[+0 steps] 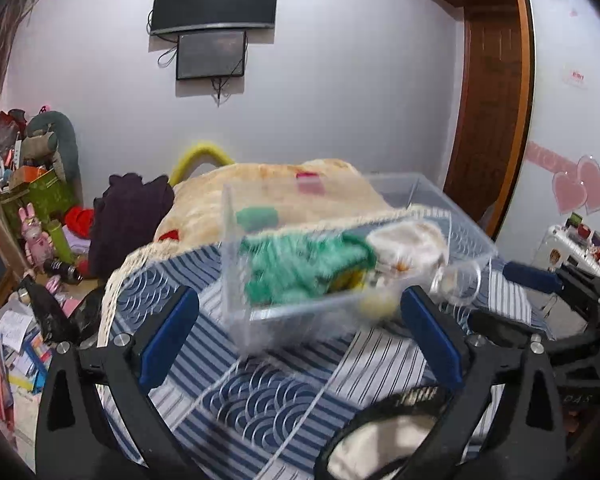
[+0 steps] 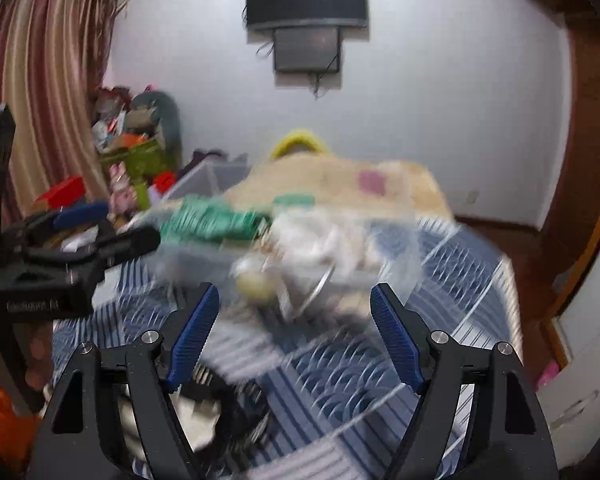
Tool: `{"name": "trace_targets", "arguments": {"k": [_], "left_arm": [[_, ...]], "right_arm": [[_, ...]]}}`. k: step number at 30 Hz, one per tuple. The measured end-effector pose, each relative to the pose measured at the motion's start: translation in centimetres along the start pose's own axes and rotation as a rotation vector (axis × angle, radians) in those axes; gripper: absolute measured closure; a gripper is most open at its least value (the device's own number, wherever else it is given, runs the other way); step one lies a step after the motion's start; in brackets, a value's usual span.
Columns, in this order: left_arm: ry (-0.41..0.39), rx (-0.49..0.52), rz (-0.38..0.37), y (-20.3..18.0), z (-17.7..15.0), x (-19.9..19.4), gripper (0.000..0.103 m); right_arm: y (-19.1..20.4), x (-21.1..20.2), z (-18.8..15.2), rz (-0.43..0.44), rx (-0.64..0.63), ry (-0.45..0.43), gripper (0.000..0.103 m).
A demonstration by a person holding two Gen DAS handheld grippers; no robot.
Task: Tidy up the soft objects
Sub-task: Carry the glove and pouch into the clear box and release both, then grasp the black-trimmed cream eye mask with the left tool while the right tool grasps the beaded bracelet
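A clear plastic box (image 1: 236, 280) stands on the blue patterned bedspread (image 1: 260, 400). It holds a green knitted item (image 1: 300, 268) and a white cloth (image 1: 408, 244). A small pale yellow soft ball (image 1: 376, 304) lies at its front. My left gripper (image 1: 300, 340) is open and empty, just short of the box. My right gripper (image 2: 294, 332) is open and empty, in front of the blurred box (image 2: 204, 258), green item (image 2: 208, 220) and white cloth (image 2: 320, 240). A black-and-cream soft item (image 1: 380, 440) lies under my left gripper.
A beige blanket (image 1: 268, 196) lies behind the box. A second clear bin (image 1: 412, 192) stands at the back right. Clutter and toys (image 1: 40, 216) fill the floor on the left. A wooden door frame (image 1: 488, 100) is at right. The left gripper shows in the right wrist view (image 2: 80, 240).
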State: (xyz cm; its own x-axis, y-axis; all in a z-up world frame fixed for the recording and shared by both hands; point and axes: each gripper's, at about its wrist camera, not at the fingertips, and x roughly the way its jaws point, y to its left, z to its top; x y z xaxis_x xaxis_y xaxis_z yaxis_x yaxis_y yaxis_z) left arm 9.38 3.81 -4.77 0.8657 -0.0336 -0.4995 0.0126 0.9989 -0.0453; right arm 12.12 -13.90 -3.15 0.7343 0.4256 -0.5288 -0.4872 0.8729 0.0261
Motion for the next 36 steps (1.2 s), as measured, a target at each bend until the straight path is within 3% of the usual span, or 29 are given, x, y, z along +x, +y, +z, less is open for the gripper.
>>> {"name": "trace_targets", "arguments": {"k": [5, 6, 7, 8, 9, 12, 16, 26, 32, 36], "left_arm": [[0.078, 0.004, 0.000, 0.4, -2.5, 0.4, 0.001], [0.084, 0.006, 0.008, 0.3, -2.9, 0.4, 0.001], [0.092, 0.009, 0.018, 0.4, -3.3, 0.4, 0.001], [0.098, 0.009, 0.021, 0.4, -3.6, 0.5, 0.001], [0.102, 0.008, 0.022, 0.5, -3.8, 0.4, 0.001], [0.107, -0.010, 0.016, 0.8, -4.0, 0.4, 0.001], [0.101, -0.017, 0.013, 0.9, -4.1, 0.4, 0.001], [0.151, 0.010, -0.043, -0.7, -5.1, 1.6, 0.001], [0.153, 0.068, -0.047, -2.4, -5.8, 1.9, 0.001], [0.157, 0.086, -0.044, -3.0, -6.1, 2.0, 0.001]], "right_arm": [[0.9, 1.8, -2.7, 0.073, -0.009, 0.118, 0.028], [1.1, 2.1, -3.1, 0.088, -0.011, 0.136, 0.032], [1.2, 2.8, -3.5, 0.112, -0.011, 0.164, 0.040], [1.4, 3.2, -3.7, 0.135, -0.008, 0.185, 0.063], [1.5, 3.5, -3.9, 0.159, -0.006, 0.203, 0.081], [1.7, 4.3, -4.2, 0.213, -0.008, 0.249, 0.090], [1.4, 2.7, -3.4, 0.196, 0.001, 0.166, 0.092], [-3.8, -1.8, -1.8, -0.010, 0.167, -0.020, 0.092], [-6.5, -1.7, -2.9, -0.094, 0.217, 0.005, 0.092], [-6.3, -1.2, -4.0, -0.048, 0.210, 0.053, 0.091]]}}
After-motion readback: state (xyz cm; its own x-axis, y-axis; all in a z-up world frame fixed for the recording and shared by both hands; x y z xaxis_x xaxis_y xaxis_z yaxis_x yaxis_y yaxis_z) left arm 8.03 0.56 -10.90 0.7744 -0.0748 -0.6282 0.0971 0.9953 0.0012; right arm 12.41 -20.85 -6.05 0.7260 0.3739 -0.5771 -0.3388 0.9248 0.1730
